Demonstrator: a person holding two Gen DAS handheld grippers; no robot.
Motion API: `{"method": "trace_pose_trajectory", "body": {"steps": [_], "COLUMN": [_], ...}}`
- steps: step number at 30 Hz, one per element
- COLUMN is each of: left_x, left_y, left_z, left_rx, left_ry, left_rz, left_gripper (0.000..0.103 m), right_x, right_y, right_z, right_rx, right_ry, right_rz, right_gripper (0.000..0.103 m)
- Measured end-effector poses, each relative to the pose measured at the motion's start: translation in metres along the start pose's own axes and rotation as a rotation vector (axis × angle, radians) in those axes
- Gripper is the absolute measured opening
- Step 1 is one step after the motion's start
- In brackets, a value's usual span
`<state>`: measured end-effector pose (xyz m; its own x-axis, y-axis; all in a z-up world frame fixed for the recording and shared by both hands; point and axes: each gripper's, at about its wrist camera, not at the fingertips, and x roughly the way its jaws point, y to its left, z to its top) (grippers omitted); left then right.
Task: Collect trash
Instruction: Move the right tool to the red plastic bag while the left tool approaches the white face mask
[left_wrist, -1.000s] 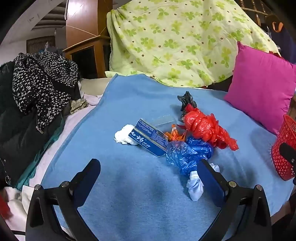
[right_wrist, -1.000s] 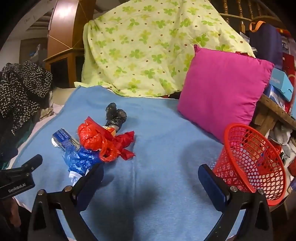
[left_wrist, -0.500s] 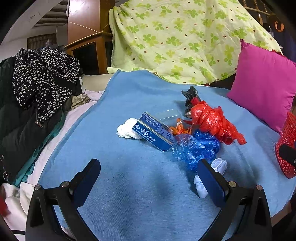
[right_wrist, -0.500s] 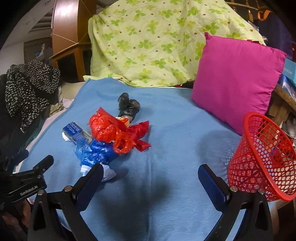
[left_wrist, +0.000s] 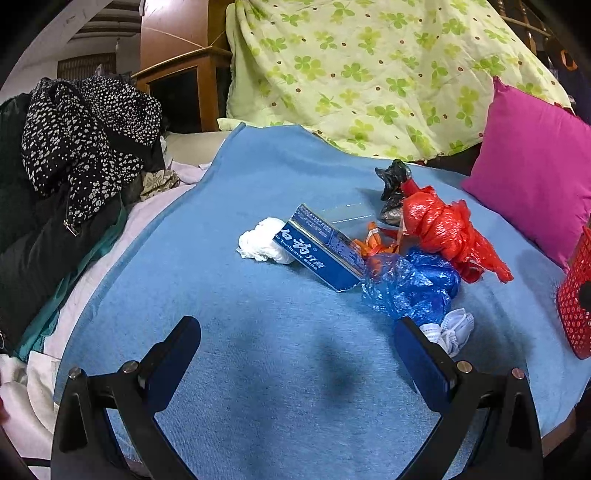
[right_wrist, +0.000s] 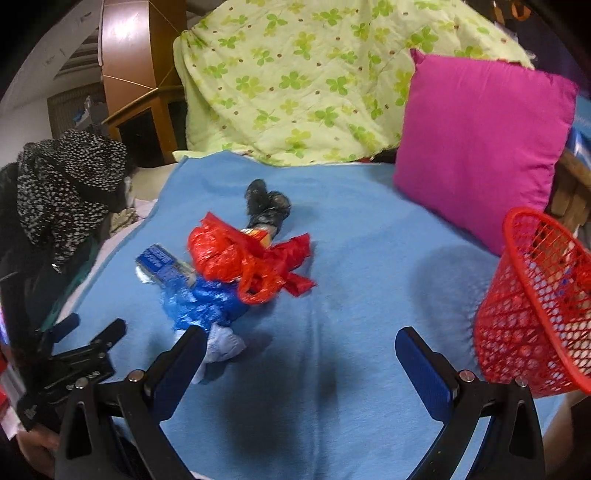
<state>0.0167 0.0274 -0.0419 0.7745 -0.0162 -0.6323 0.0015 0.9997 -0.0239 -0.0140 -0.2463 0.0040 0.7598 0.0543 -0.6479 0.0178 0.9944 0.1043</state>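
Observation:
A heap of trash lies on the blue blanket (left_wrist: 258, 369): a blue toothpaste box (left_wrist: 321, 247), a white tissue wad (left_wrist: 262, 245), a red plastic bag (left_wrist: 447, 229), a blue plastic bag (left_wrist: 413, 288), a black bag (left_wrist: 393, 188) and a white face mask (left_wrist: 452, 330). My left gripper (left_wrist: 297, 349) is open and empty, just short of the heap. My right gripper (right_wrist: 303, 354) is open and empty, its left finger next to the mask (right_wrist: 221, 343). The red bag (right_wrist: 243, 258) and blue bag (right_wrist: 203, 302) lie ahead of it. A red mesh basket (right_wrist: 532, 317) stands at its right.
A pink cushion (right_wrist: 476, 140) and a green clover quilt (right_wrist: 314, 77) lie at the back of the bed. Dark clothes (left_wrist: 74, 155) are piled on the left. The left gripper shows at the lower left of the right wrist view (right_wrist: 70, 362).
Both grippers have shifted left and slightly back from the bed, so the heap and basket sit further right in view. Both stay open and empty.

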Motion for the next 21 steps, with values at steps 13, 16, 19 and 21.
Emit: {"method": "trace_pose_trajectory", "body": {"steps": [13,16,19,21], "left_x": [0.011,0.014,0.016,0.017], "left_y": [0.006,0.004,0.0,-0.003], "left_z": [0.003,0.002,0.0,-0.003], "left_rx": [-0.026,-0.016,0.007,0.022], "left_ry": [0.018,0.029,0.039,0.058], "left_rz": [-0.059,-0.073,-0.096,-0.124], "left_gripper": [0.103,0.103,0.103,0.103], "right_x": [0.029,0.052,0.067,0.074], "right_y": [0.027,0.043,0.051,0.051], "right_z": [0.049,0.063,0.065,0.062], "right_rx": [-0.093,-0.104,-0.103,-0.099], "right_ry": [-0.012,0.014,0.026,0.033], "right_rz": [0.182,0.213,0.218,0.241], "right_gripper": [0.103,0.103,0.103,0.103]}}
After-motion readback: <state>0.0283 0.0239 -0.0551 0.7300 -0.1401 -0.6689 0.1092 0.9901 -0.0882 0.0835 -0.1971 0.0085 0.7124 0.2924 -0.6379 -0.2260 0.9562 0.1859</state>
